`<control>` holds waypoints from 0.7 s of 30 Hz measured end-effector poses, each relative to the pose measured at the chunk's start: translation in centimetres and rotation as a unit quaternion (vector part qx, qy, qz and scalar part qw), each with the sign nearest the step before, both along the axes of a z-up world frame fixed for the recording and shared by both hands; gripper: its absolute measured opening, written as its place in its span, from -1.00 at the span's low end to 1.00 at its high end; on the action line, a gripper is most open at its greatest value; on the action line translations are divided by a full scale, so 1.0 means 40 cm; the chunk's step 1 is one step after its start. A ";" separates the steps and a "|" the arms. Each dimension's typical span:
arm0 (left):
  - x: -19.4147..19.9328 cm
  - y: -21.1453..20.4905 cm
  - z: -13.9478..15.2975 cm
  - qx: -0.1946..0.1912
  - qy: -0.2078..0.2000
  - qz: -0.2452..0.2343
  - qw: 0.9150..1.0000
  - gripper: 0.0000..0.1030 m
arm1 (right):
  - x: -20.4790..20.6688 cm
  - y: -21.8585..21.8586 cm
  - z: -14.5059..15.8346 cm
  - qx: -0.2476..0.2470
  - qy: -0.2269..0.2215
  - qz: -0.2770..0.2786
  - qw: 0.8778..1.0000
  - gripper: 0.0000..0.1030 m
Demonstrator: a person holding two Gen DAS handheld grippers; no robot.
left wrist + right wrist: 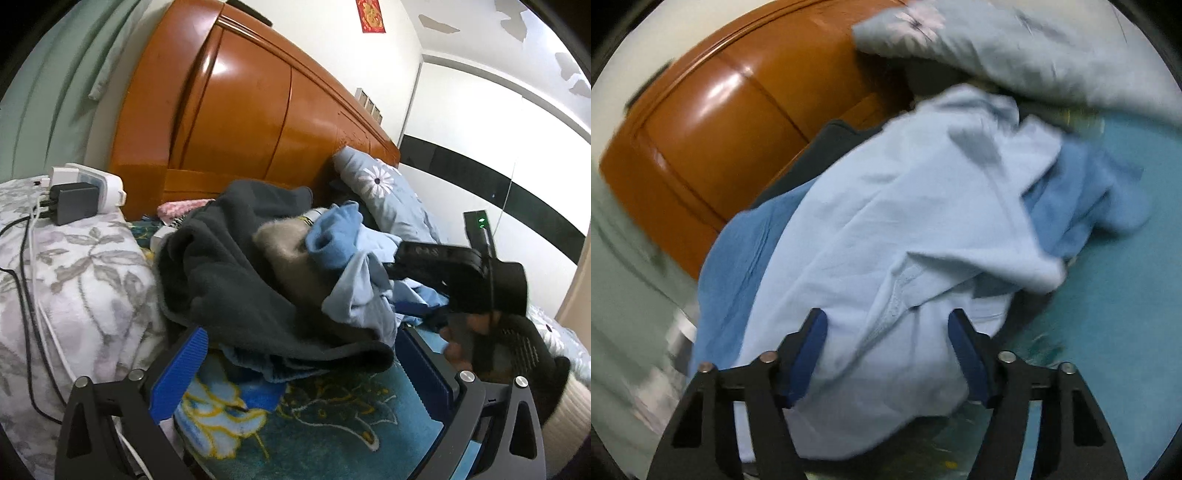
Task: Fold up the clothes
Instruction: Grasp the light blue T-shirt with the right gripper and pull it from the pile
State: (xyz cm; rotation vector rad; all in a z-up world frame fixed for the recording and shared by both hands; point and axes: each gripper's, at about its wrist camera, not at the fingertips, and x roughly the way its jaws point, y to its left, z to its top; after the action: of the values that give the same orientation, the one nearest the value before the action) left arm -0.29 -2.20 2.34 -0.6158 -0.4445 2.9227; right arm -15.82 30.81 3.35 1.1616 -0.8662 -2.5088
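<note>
A heap of clothes lies on the bed: a dark grey fleece (221, 273), a beige fuzzy garment (291, 251), a mid-blue garment (336, 236) and a light blue garment (358, 295). My left gripper (299, 354) is open, low over the bedsheet just in front of the heap. The right gripper (461, 273) shows in the left wrist view at the heap's right side. In the right wrist view the right gripper (886, 328) is open, its jaws on either side of a fold of the light blue garment (905, 206). The mid-blue garment (1086, 199) lies beside it.
A glossy orange wooden headboard (236, 118) stands behind the heap. A light blue flowered pillow (384, 192) leans at its right. A floral blanket (74, 277) with a charger (74, 203) and cables lies left. The teal flowered sheet (332, 413) lies in front.
</note>
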 end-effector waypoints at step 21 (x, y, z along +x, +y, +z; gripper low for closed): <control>0.077 0.179 0.077 -0.012 -0.018 -0.130 0.991 1.00 | 0.453 0.464 0.463 -0.081 0.207 -0.112 0.969 -0.92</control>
State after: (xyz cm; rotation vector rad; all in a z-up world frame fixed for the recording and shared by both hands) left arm 2.78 4.94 5.41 -0.6764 -0.3062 2.6767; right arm 2.29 49.37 21.88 0.4822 -1.1026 -2.6494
